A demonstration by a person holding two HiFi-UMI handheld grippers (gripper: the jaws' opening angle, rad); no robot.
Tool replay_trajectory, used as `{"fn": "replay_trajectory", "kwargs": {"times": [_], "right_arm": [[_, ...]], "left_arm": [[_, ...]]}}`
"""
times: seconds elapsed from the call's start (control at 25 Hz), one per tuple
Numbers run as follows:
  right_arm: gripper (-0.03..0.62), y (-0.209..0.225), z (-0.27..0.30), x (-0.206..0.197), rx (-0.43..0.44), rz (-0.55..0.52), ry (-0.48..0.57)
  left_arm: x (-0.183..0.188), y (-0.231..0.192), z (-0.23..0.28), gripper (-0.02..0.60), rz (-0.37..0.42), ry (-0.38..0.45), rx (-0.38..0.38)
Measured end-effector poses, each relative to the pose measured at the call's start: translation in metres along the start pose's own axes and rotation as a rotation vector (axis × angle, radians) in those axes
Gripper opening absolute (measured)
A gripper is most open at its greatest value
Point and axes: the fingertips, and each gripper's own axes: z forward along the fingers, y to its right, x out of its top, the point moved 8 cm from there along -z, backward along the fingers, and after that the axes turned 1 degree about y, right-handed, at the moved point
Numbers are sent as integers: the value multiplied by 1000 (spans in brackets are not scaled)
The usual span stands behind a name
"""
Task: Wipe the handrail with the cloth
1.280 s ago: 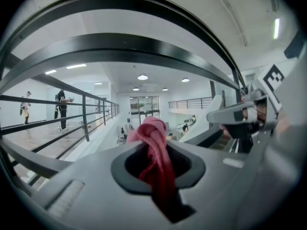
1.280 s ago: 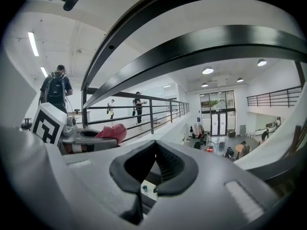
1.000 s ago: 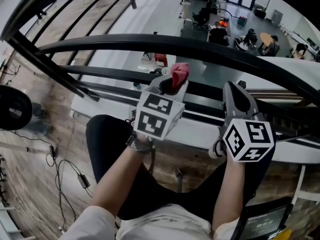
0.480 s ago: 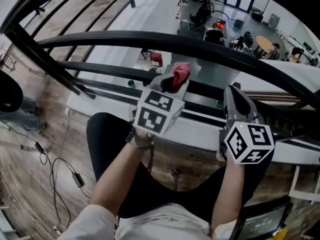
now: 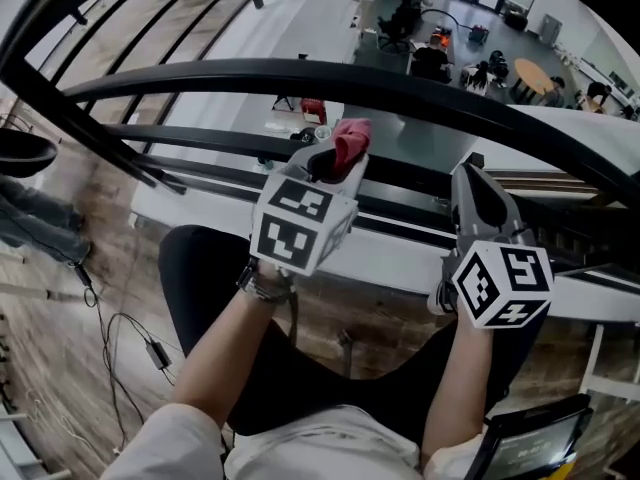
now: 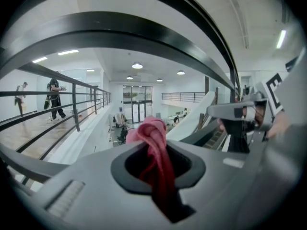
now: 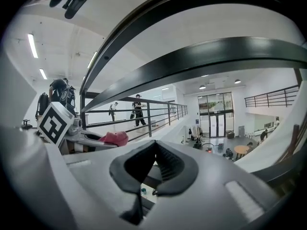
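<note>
Head view: smooth black tubular handrail [image 5: 400, 93], curving across just ahead of and above both gripper tips.
Left gripper [image 6: 158, 176]: matte grey jaws pinching the cloth [image 6: 154, 140].
Cloth: pink-red, soft, twisted into a rope-like bunch; sticking out past the jaw tips, just under the rail, contact unclear.
Right gripper [image 7: 152, 171]: ribbed dark pads pressed together, nothing between; below the rail, right of the cloth.

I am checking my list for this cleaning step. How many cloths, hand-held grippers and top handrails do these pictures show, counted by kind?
Red cloth: 1
Hand-held grippers: 2 (left hand-held gripper shut on the cloth; right hand-held gripper shut, empty)
Black top handrail: 1
Total: 4
</note>
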Motion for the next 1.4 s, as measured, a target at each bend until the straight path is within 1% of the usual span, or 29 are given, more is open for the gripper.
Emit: {"fn": "replay_trajectory", "kwargs": {"times": [0.16,0.36,0.56,0.68,0.8,0.92,1.2,1.28,1.4], "right_arm": [[2,16,-9,-1,-6,12,-6],[2,32,-15,-3,-15,-8,-21],[2,48,-19,-6,-8,-18,-41],[2,48,-16,-7,13,-28,-46],[2,48,-14,-9,41,-44,-52],[2,54,-16,-13,50,-55,-60],[2,91,-39,-24,8,-71,-88],[2,103,-48,-25,-2,-64,-84],[2,118,-58,-24,-18,-55,-76]], "left_arm": [[6,15,9,63,-28,-30,-54],[11,31,19,63,-21,-42,-85],[12,43,22,63,-21,-35,-65],[13,46,24,63,-23,-24,-57],[14,56,31,64,-14,-18,-62],[16,67,38,64,-8,-18,-79],[20,93,53,64,-24,-28,-124],[25,105,60,64,-31,-47,-150],[30,126,71,64,-10,-63,-194]]}}
